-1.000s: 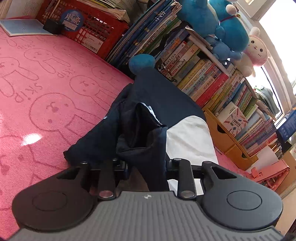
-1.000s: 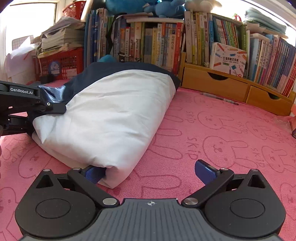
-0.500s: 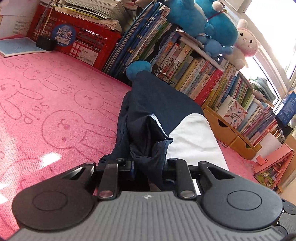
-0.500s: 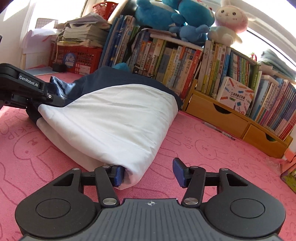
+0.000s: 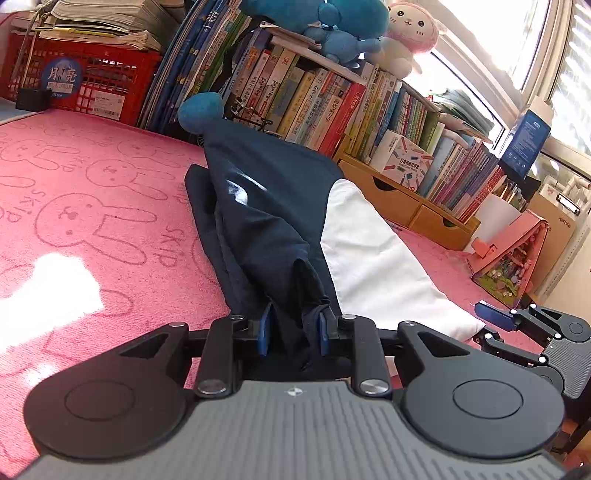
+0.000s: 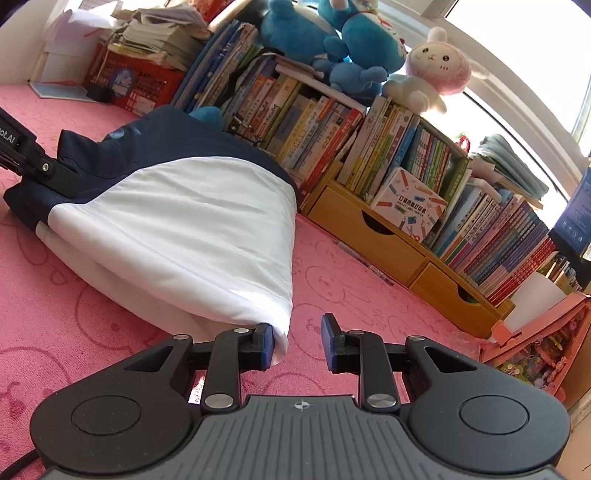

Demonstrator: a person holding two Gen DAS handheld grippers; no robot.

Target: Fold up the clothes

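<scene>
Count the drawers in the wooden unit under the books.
2. The first drawer sits below the pencil-patterned box. The second drawer is next to it, toward the pink case. The garment covers the unit's other end, so more may be hidden.

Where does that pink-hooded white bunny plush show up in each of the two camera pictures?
Left wrist view: the bunny plush sits at the top, right of centre, on the row of books.
Right wrist view: the bunny plush sits upper right, on the same books.
Shared landmark: the blue plush toy just left of it.
</scene>
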